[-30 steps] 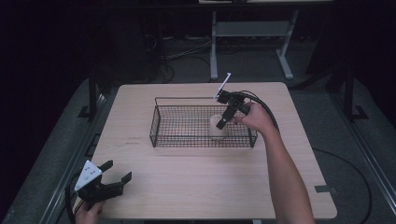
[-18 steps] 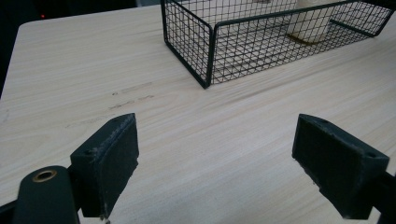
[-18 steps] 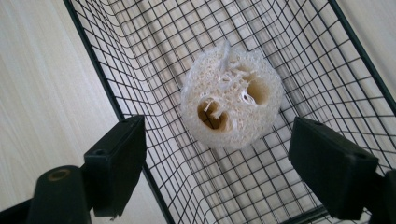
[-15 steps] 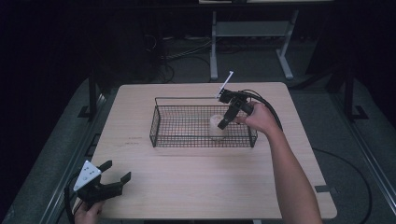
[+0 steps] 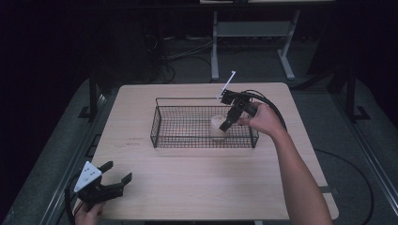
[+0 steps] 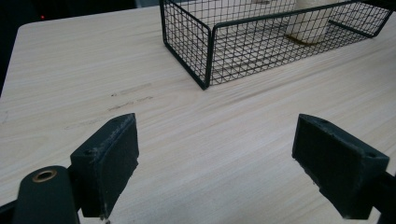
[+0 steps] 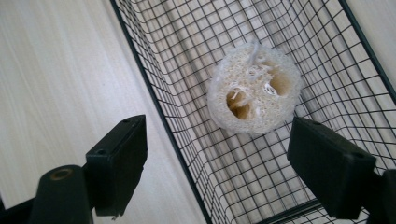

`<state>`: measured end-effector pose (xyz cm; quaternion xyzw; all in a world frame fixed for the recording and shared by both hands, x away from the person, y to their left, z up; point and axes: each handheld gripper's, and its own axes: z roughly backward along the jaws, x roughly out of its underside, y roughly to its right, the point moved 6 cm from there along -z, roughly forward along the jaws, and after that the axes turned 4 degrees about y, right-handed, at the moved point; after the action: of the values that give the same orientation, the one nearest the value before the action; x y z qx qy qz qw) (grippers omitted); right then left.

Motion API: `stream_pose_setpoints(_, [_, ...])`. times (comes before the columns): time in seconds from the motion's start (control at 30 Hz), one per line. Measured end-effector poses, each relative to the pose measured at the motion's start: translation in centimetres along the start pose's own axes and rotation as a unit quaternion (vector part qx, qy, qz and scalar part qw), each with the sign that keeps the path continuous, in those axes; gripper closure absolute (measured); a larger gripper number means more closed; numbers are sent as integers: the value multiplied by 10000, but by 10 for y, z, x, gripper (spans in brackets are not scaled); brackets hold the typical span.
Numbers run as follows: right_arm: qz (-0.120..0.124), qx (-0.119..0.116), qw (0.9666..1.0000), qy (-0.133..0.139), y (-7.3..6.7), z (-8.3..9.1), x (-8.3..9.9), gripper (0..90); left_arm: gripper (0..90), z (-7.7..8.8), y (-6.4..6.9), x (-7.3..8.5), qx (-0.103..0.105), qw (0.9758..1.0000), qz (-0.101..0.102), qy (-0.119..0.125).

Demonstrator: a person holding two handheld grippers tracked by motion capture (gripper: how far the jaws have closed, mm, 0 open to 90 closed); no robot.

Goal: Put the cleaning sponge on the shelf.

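Behind the right tool (image 5: 228,123), the loofah (image 5: 218,127) sits half hidden.

Pale round loofah slice (image 7: 254,95), holes through it, apparently upright, inside black wire basket (image 7: 327,70)

The right arm reaches forward from the lower right, its hand (image 5: 263,119) holding the right gripper (image 5: 225,125) pointed down and leftward; its jaws stand apart with nothing between them and have just been closing. The left hand (image 5: 87,215) holds the left gripper (image 5: 117,173) low and level, jaws wide apart.
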<state>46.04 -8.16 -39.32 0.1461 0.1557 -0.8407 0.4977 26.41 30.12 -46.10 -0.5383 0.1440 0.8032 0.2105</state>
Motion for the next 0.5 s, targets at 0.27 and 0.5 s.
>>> stream_pose_setpoints(0.27, [76, -7, 10000, -5, -6, 4, 2, 197, 138, 0, 0, 0, 1, 10000, -3, -3])
stream_pose_setpoints(0.5, [184, -39, 9998, -30, -14, 7, 3, 200, 138, 0, 0, 0, -1, 10000, 15, 9])
